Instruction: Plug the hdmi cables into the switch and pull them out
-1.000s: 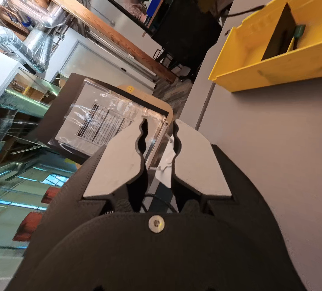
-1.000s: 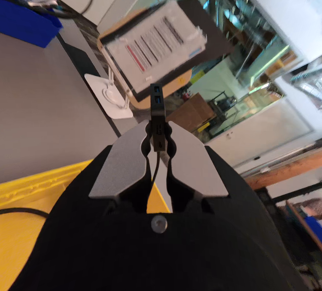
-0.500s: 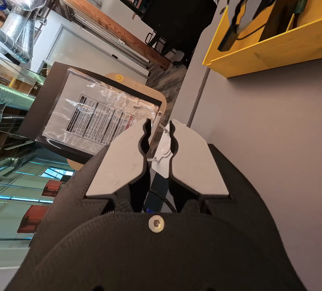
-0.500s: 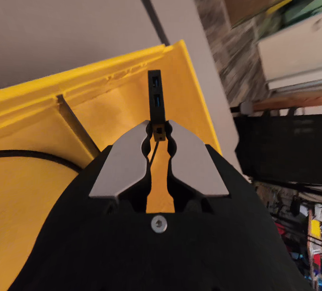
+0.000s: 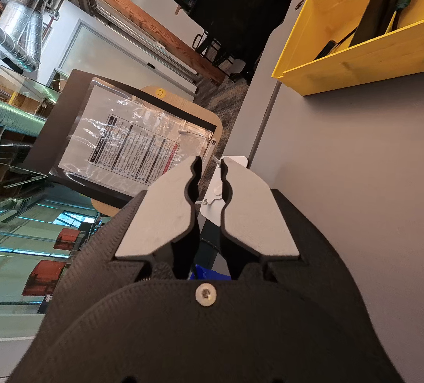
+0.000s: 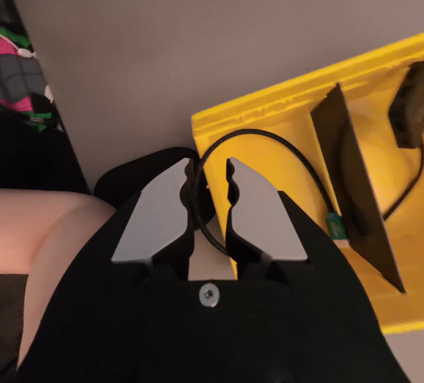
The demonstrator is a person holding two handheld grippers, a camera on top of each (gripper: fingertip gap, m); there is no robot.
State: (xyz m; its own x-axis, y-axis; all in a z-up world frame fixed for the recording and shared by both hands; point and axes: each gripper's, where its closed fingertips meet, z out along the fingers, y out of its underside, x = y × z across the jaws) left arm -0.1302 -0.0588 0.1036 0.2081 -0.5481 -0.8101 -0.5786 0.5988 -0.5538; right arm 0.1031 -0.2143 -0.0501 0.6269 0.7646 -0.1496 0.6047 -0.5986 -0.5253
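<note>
My left gripper [image 5: 210, 161] hangs above the grey table [image 5: 344, 176], its fingers a narrow gap apart with nothing between them. The yellow bin [image 5: 367, 59] stands far right, and the black switch [image 5: 325, 48] lies in its near compartment. In the right wrist view my right gripper [image 6: 208, 161] is open over the bin's corner [image 6: 206, 124]. A thin black cable [image 6: 263, 134] loops loosely between its fingers and arcs into the bin to a green plug [image 6: 335, 226] beside the black divider [image 6: 358, 176]. The switch is hidden in this view.
A framed sheet in plastic [image 5: 137, 137] on a white base [image 5: 213, 190] stands at the table's edge ahead of the left gripper. A blue bin [image 5: 206, 275] shows between its fingers. A person's arm [image 6: 46, 234] is left of the right gripper. A blurred dark object [image 6: 408, 108] lies beyond the divider.
My right gripper carried the black switch over the yellow bin, opened and let it go; only the cable runs between its fingers now. My left gripper's gap narrowed slightly.
</note>
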